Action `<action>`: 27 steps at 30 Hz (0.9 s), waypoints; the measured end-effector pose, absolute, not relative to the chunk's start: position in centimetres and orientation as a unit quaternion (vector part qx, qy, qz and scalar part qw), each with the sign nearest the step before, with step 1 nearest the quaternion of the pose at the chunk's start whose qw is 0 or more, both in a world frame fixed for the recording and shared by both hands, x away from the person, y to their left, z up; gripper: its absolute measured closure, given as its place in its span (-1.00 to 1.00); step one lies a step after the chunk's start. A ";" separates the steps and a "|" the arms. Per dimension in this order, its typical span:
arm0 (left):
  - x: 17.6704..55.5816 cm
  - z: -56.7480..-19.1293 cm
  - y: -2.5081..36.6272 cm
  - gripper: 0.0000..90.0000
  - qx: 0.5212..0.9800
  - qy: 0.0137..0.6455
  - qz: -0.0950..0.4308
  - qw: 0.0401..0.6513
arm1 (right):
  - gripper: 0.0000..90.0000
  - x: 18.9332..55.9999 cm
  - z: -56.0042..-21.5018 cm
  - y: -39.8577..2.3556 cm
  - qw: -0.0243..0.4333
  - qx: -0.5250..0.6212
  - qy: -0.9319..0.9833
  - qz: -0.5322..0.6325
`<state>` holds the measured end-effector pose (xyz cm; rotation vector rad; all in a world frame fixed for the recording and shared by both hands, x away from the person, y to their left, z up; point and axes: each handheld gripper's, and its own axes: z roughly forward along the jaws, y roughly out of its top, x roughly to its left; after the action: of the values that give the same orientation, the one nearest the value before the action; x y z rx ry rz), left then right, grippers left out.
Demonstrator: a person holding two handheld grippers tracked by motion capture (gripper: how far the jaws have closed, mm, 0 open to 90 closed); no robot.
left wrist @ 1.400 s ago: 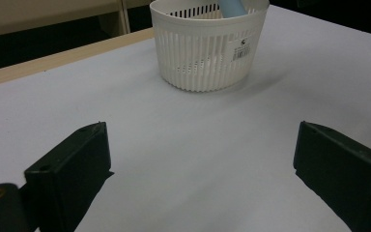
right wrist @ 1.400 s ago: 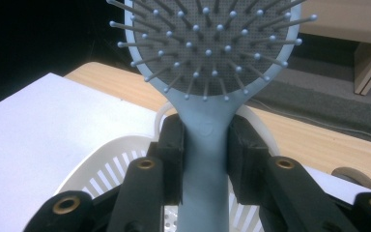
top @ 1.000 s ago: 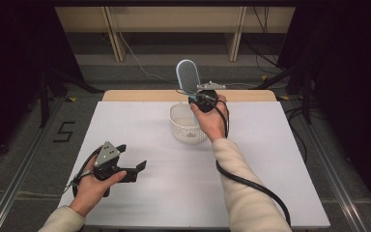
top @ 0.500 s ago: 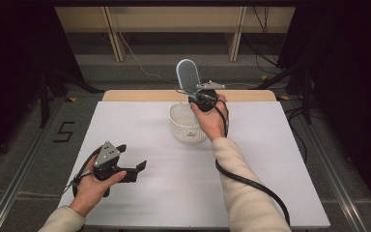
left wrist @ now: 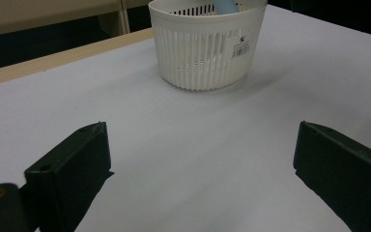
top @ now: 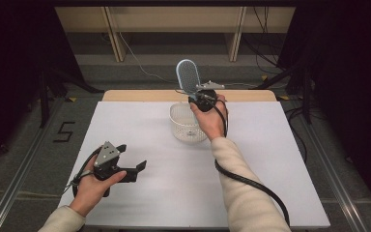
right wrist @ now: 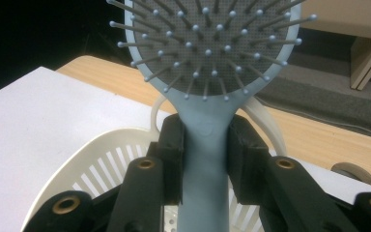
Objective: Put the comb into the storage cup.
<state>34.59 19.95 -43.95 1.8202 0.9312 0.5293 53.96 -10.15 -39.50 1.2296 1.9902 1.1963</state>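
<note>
Right tongs (right wrist: 204,159) clamped on the handle of a pale blue paddle hairbrush (top: 188,77), pads squeezing the neck just below the bristle head. Brush stands upright, head up, bristles facing the right gripper camera, handle end down inside the white slotted basket (top: 187,126). Basket sits on the white desk (top: 270,159) toward the far edge, centre. In the left gripper view the handle tip shows just inside the basket (left wrist: 207,48) rim.

Left tongs (top: 134,166) apart, nothing between them, hovering low over the near-left desk, well apart from the basket.

Step looks like placing the brush into the basket. To do it well: lower straight down until the handle end meets the basket floor, then tip the head toward the rim so it leans instead of toppling out. Basket is light, so a sideways push could slide or tip it; keep the motion vertical. Spread the jaws only once the brush is resting. Left tongs could steady the basket wall if it shifts.
</note>
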 end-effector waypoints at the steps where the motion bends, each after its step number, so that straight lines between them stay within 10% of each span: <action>1: 34.6 -44.0 19.9 -0.88 0.750 0.384 0.218 0.492 | 0.56 54.0 -39.5 -10.1 0.255 0.452 0.733 0.440; 27: 34.6 -44.0 19.9 -0.87 0.750 0.383 0.218 0.493 | 0.56 53.6 -40.6 -9.9 0.252 0.453 0.739 0.431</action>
<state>34.60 19.89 -43.95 1.8198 0.9297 0.5297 53.55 -9.87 -40.59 1.2306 2.0086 1.1731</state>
